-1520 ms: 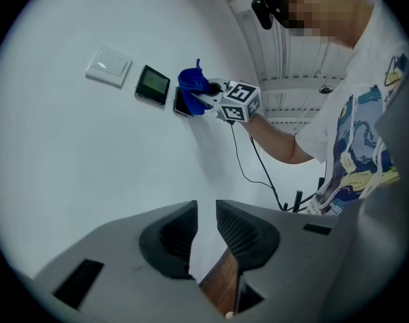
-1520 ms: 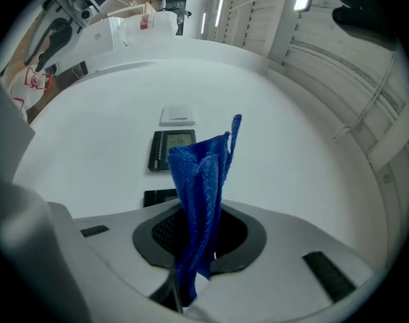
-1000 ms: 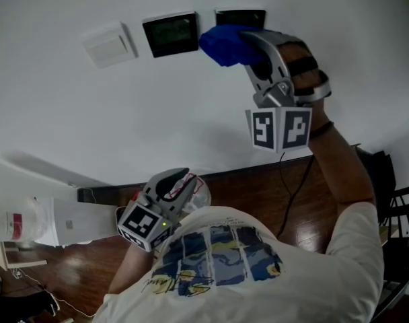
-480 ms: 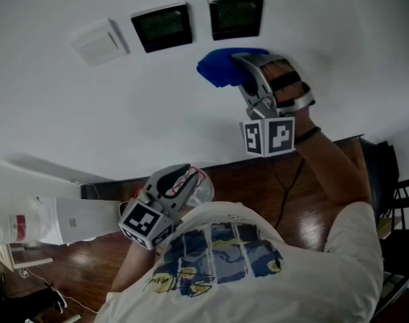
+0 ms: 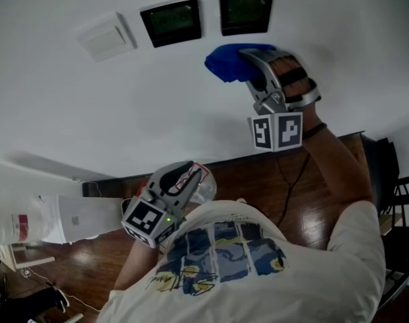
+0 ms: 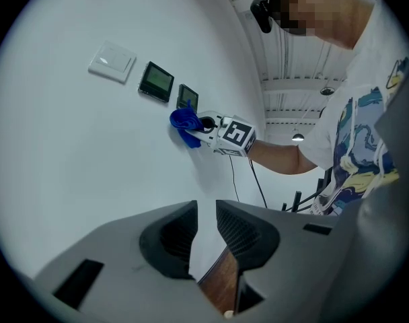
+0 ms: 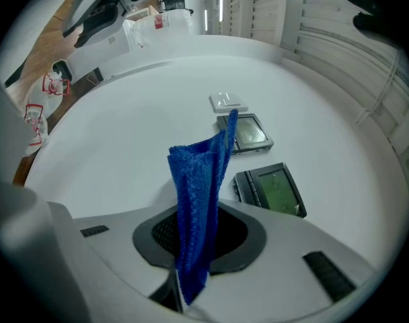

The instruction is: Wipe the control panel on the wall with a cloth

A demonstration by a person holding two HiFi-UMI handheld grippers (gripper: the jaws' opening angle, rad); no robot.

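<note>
The blue cloth (image 5: 229, 62) is clamped between the closed jaws of the right claw (image 7: 196, 251) and is held at the white wall (image 5: 191, 106), just below the right-hand of two dark control panels (image 5: 245, 13). The second panel (image 5: 171, 21) and a white switch plate (image 5: 107, 38) are mounted in a row to its left. The left claw (image 6: 204, 229) hangs low near the person's shirt (image 5: 221, 258), well apart from the panels, with its jaws slightly apart and nothing between them.

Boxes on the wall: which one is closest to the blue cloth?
The dark panel at the row's end, just above the blue cloth. The other dark panel is in the middle; the white switch is farthest.
</note>
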